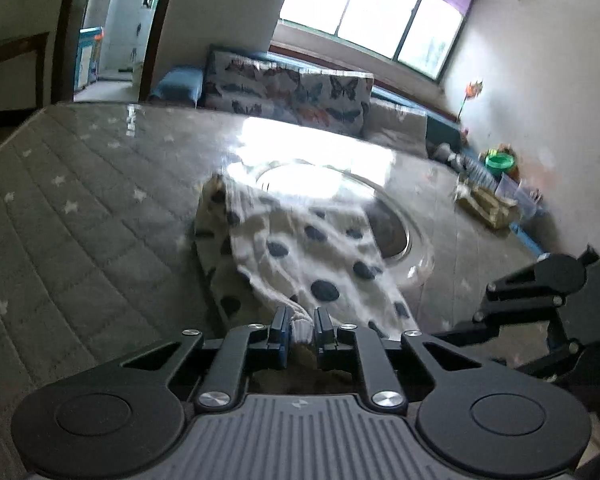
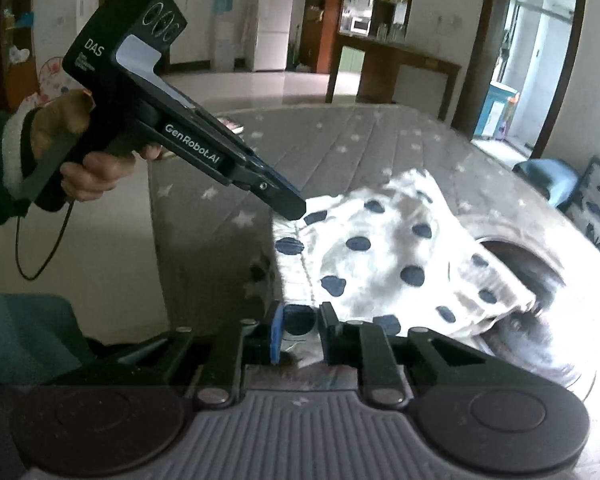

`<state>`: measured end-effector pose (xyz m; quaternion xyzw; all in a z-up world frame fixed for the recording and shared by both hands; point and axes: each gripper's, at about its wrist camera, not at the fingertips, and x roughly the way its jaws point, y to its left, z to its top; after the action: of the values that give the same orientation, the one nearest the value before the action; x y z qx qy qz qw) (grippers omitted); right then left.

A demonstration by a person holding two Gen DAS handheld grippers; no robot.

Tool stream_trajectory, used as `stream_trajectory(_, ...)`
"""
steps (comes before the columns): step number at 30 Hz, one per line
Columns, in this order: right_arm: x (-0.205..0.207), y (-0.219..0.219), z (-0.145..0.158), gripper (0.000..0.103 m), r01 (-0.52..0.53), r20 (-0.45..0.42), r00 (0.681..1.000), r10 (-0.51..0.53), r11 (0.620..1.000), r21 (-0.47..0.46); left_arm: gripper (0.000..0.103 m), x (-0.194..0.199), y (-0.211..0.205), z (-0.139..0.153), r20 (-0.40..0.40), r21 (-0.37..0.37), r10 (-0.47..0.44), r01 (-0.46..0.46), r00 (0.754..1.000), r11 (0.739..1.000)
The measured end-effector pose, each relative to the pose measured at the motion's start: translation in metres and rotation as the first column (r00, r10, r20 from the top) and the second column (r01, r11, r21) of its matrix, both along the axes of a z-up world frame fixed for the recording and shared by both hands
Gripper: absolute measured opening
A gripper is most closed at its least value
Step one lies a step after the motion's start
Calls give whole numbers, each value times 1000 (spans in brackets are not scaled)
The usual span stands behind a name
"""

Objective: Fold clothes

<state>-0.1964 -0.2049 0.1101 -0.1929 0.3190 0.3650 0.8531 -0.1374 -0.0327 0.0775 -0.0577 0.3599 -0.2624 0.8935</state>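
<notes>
Left wrist view shows the left gripper (image 1: 300,326) with its fingers drawn narrow on a bunched hem of the polka-dot garment (image 1: 300,248), a white cloth with dark blue spots that lies rumpled across the middle of the grey star-quilted table cover (image 1: 80,200). From the right wrist view, the right gripper (image 2: 300,330) pinches the near edge of the same garment, a dotted fold sitting between its two fingers, so both tools grip neighbouring points along one edge. That pairing suggests the edge is being held taut, ready to be carried over for a fold. The far part of the cloth drapes over a round glass turntable (image 1: 404,236) set in the table, and that raised rim could snag the fabric or leave the fold uneven. A butterfly-print sofa (image 1: 292,92) sits beyond the table under the window, and a clutter of toys and boxes (image 1: 496,184) lies at the right, well apart from the work. Blur softens the cloth's outline, so its exact shape is hard to tell.
</notes>
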Motion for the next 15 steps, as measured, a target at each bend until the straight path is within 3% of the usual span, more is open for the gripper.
stream_trajectory(2,1,-4,1,20,-5,-16,1000,5,1000,17,16,-1,2,1,4,12,3,-3,1000,1000)
stream_trajectory(6,7,-18,17,21,15,-21,1000,-14,997,75,28,-4,7,9,36,30,19,-20,999,999)
stream_trajectory(8,14,-26,25,21,40,-13,999,-39,994,99,28,-2,5,16,63,19,24,-25,998,1000)
stream_trajectory(15,78,-47,21,21,226,19,973,-228,970,90,28,21,-35,13,57,-3,-54,54,997,999)
